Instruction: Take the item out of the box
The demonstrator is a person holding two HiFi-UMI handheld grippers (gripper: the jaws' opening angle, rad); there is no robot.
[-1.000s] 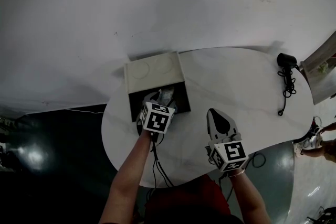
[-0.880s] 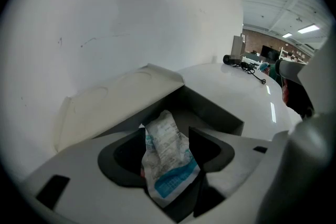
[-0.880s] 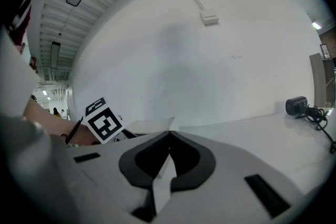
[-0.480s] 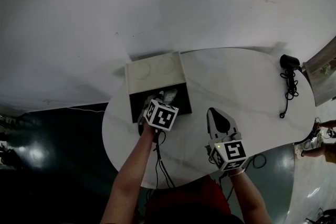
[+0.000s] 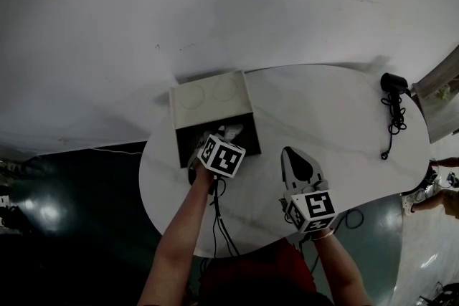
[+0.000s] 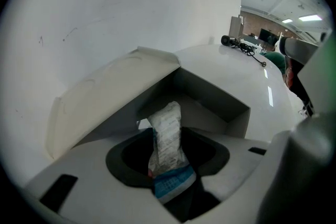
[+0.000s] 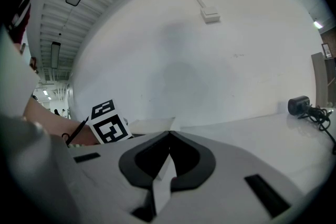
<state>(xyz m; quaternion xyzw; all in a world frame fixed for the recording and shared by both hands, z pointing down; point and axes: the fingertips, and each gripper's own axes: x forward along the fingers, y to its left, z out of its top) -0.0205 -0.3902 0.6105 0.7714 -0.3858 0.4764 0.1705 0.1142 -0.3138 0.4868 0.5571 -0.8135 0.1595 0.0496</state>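
The left tongs (image 6: 166,134) sit a bit more to the right and a bit nearer the person than a second ago. Back then their marker cube was over the dark inside of the box (image 5: 188,136). Now it is at the box's near edge. The tongs are closing, with the packet (image 6: 168,115) between them, and their tips look to touch its sides. The right tongs (image 7: 169,134) have not moved. They rest on the table (image 5: 330,104), well apart from the box, with their tips pressed together and nothing in them.

In the head view the cube hides the left tips and most of the packet. Only a small white bit shows past the cube. The box floor is too dark to see. The low end of the packet is tucked deep in the tongs. The print on it is too small to read.

The packet is thin, white and crinkly, with a blue band at the near end. It stands up between the tongs, and its top is in front of the open box, below the raised lid (image 5: 211,93).
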